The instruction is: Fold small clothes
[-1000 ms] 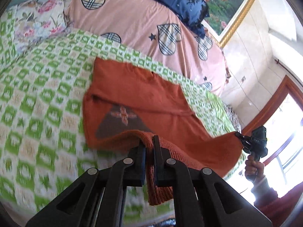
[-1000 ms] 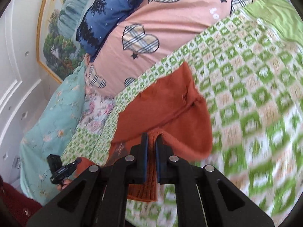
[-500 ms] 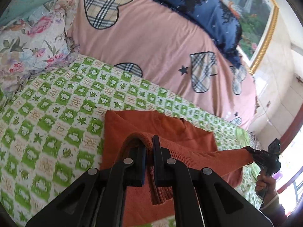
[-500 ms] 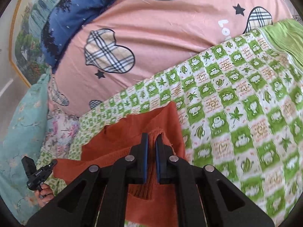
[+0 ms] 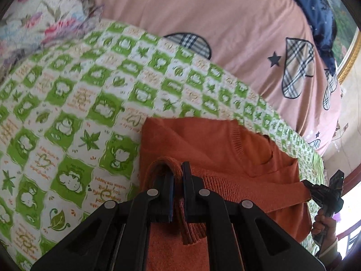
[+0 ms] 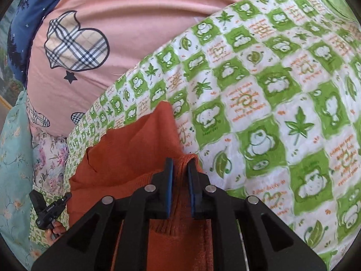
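Already, in the left wrist view, the left tool [image 5: 178,176] is clenching the orange sweater's [image 5: 214,144] ribbed hem over the bed [image 5: 67,113]. In the right view, the right tool [image 6: 180,171] has just been opening (hem between, barely pinched): this corner risks dropping crooked.

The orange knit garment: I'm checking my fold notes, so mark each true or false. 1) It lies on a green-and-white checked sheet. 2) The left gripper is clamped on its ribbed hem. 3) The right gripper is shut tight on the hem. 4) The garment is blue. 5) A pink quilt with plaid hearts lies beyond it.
1) True: the orange knit garment lies on the checked sheet.
2) True: the left gripper pinches the hem.
3) False: the right gripper has just been opening; cloth sits between its parted jaws.
4) False: it is orange.
5) True: the pink quilt lies beyond it.
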A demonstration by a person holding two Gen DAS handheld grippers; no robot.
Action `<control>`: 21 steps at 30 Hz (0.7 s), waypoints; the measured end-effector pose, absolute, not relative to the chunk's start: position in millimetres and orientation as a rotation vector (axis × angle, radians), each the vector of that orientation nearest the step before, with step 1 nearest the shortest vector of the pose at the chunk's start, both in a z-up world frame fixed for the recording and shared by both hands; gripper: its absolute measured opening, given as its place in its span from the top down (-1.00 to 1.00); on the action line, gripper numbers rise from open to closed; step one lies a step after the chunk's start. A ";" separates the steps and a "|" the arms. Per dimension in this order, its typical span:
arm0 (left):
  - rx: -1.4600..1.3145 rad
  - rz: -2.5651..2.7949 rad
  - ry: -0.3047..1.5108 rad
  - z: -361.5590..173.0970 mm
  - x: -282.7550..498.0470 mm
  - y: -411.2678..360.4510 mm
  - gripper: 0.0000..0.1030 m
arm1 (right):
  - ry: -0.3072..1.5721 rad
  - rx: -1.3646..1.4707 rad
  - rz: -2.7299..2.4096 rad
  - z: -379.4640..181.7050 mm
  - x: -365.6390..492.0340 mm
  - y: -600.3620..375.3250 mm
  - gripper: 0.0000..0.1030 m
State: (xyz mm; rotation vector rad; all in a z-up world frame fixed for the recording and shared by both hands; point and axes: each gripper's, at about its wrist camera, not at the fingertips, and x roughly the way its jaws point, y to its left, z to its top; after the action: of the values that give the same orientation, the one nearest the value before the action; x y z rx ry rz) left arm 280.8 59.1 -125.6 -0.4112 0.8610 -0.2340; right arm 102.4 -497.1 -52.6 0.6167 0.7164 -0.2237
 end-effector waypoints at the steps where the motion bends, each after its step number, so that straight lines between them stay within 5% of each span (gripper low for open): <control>1: -0.421 -0.236 0.881 -130.6 280.3 61.2 0.85 | 0.693 0.608 -0.243 -45.8 93.6 -494.9 0.68; 5: -0.463 -0.279 0.889 -125.9 249.0 63.5 0.49 | 0.605 0.463 -0.199 -15.2 59.8 -453.1 0.65; 8: -0.422 -0.358 0.889 -117.9 215.0 38.9 0.17 | 0.737 0.355 0.022 -26.2 68.8 -402.7 0.65; 11: -0.360 -0.481 0.967 -124.6 206.1 -6.2 0.15 | 0.934 0.189 0.154 -59.0 92.8 -351.5 0.65; 16: -0.203 -0.496 1.018 -140.6 228.1 -55.9 0.16 | 1.004 0.099 0.056 -75.7 138.8 -361.2 0.65; 21: -0.183 -0.422 1.033 -141.7 287.3 -46.0 0.56 | 0.886 0.167 -0.139 -47.4 181.5 -415.7 0.65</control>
State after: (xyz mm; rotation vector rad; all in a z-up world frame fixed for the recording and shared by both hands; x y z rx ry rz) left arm 287.3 -46.0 -141.7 -0.1831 1.0329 -0.4216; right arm 181.5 -415.7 -47.4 0.1672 0.8864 -0.1390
